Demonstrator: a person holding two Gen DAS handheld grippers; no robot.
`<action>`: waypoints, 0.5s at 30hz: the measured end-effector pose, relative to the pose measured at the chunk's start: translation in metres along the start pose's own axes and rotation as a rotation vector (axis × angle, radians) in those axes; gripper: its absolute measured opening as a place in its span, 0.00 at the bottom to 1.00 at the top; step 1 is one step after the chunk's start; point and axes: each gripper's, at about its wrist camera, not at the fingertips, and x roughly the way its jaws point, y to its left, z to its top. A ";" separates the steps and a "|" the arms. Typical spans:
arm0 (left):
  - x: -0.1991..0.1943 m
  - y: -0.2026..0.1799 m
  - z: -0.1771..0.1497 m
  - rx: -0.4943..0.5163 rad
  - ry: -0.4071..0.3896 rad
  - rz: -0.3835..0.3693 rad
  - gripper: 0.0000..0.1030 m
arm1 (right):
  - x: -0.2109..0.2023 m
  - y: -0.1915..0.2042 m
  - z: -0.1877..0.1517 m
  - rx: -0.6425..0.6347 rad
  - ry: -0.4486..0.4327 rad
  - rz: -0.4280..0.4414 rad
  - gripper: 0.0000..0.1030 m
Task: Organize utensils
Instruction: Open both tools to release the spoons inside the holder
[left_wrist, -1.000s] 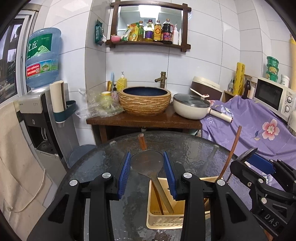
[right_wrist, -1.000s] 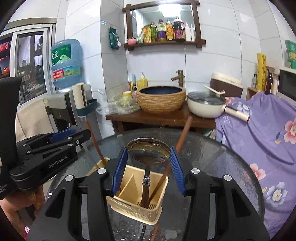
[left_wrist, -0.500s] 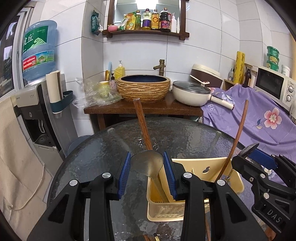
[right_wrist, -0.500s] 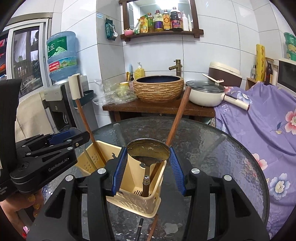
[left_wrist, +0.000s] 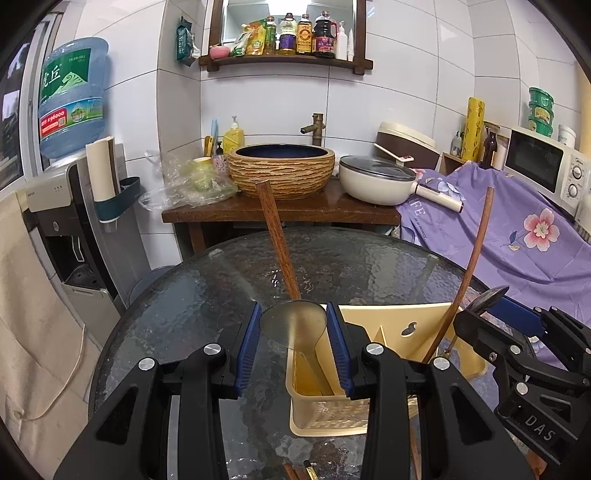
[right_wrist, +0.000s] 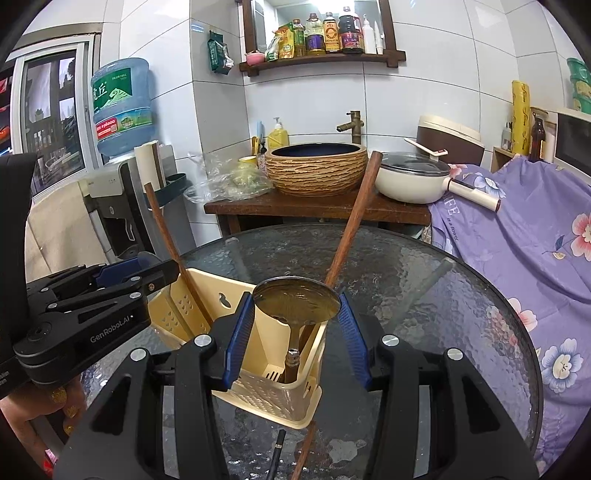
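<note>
left gripper (left_wrist: 293, 345): jaws clamped on the spatula (left_wrist: 295, 326), blade right between them, over the holder (left_wrist: 406, 328)
right gripper (right_wrist: 295, 326): jaws clamped on the ladle (right_wrist: 295, 304), handle down in the holder (right_wrist: 266, 384)
holder: sits on the glass bench (right_wrist: 424, 288)

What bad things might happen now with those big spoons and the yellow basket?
The yellow basket looks light, and long wooden handles lean out of it, so it might tip over. The ladle in the right gripper and spatula in the left gripper could slip onto the glass table.
</note>
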 end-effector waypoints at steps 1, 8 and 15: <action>0.000 0.000 0.000 0.000 -0.001 -0.002 0.34 | 0.000 0.000 0.000 0.000 -0.001 0.001 0.46; -0.007 0.001 0.001 -0.006 -0.011 -0.009 0.34 | -0.003 -0.004 0.002 0.015 -0.020 0.003 0.50; -0.023 0.001 0.005 -0.013 -0.044 -0.033 0.39 | -0.017 -0.006 0.005 0.030 -0.053 0.016 0.54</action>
